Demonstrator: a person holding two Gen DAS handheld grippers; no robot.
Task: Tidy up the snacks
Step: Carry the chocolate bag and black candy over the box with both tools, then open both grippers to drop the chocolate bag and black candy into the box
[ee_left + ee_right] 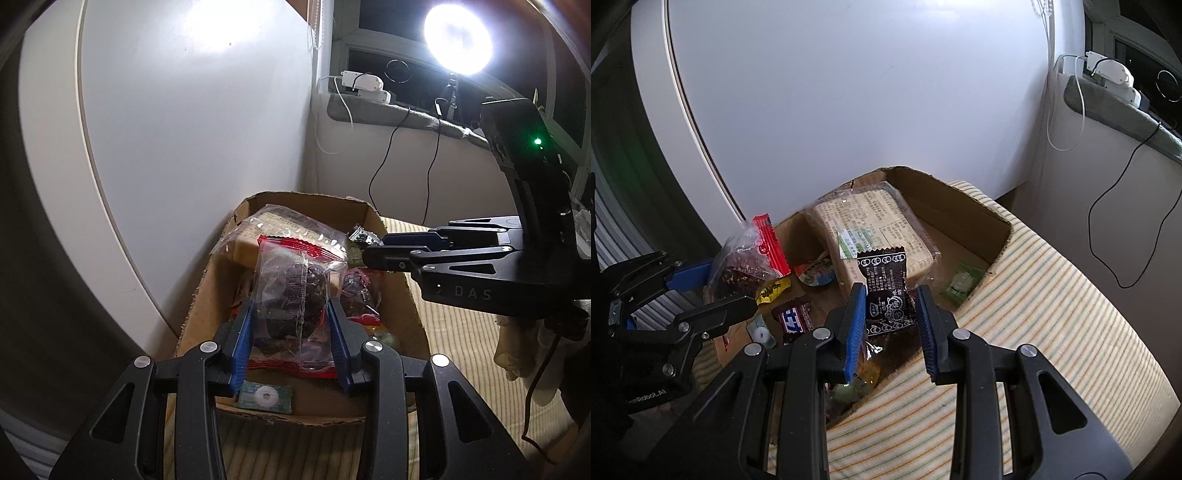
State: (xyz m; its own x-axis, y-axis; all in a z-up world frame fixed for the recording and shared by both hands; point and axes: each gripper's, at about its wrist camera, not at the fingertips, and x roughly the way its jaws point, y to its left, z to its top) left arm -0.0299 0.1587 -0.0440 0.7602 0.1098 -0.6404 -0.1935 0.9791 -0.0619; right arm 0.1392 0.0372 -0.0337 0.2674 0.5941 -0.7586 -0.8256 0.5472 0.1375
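Left gripper (291,332) clamping clear bag (291,291), right gripper (892,325) clamping black packet (888,295); cardboard box (391,258) directly beneath both.

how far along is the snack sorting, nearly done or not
Well under way. Already in the cardboard box: a big cracker pack and several small snacks. In hand: the left hand-held gripper holds a clear red-edged packet, the right hand-held gripper a black packet, both over the box, not yet released.
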